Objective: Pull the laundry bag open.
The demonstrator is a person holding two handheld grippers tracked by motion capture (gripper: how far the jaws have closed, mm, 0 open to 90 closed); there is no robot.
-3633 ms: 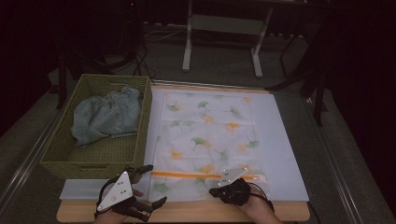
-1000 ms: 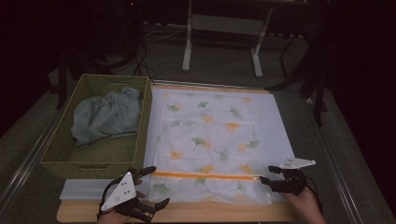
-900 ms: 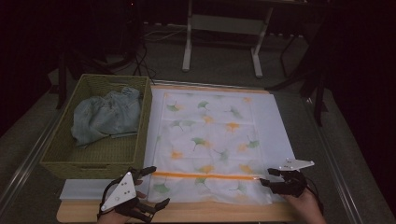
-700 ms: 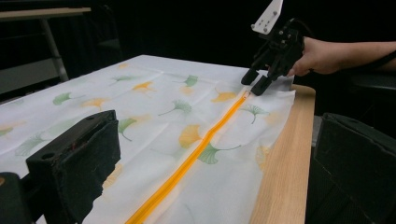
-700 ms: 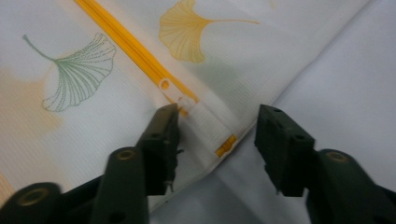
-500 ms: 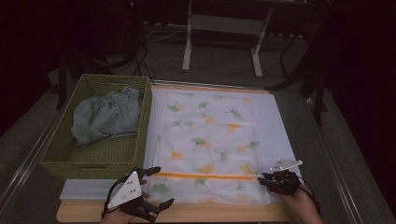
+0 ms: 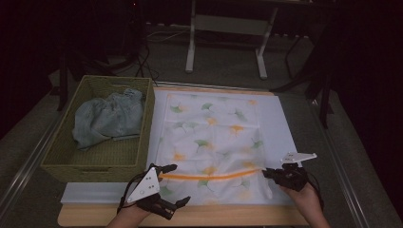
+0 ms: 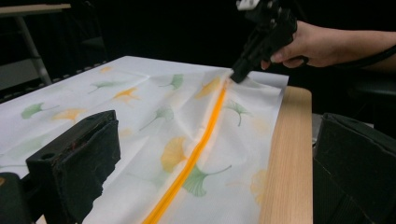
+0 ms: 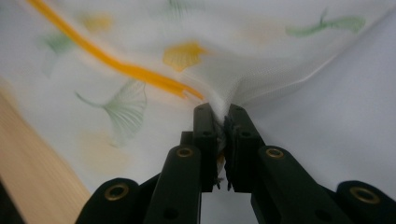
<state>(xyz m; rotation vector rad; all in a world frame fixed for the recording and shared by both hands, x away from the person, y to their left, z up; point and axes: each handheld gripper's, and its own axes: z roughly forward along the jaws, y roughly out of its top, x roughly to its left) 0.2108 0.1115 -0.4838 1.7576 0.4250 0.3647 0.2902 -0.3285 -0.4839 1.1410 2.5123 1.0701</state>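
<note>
A white mesh bag point(image 7: 209, 137) printed with ginkgo leaves lies flat on the table, and an orange zipper point(image 7: 209, 176) runs across its near end. My right gripper point(image 7: 266, 174) pinches the bag's right edge at the zipper's end. Its jaws have just been closing, and in the right gripper view point(image 9: 220, 112) the cloth is bunched between them and pulled up a little. My left gripper point(image 7: 179, 184) stands open at the zipper's left end, one jaw on each side of the cloth point(image 8: 187, 154), not pressing it. The right gripper point(image 8: 239, 73) also appears far off in the left gripper view.
A green woven basket point(image 7: 62, 166) holding a pale blue garment point(image 7: 107, 118) stands left of the bag. A white mat point(image 7: 280, 123) lies under the bag. The wooden table edge point(image 7: 214, 217) runs along the front. Dark floor and a metal stand point(image 7: 192, 42) lie beyond.
The right gripper moved left onto the bag's right edge, shut on it and rose slightly. The left gripper shifted right toward the zipper's left end.
</note>
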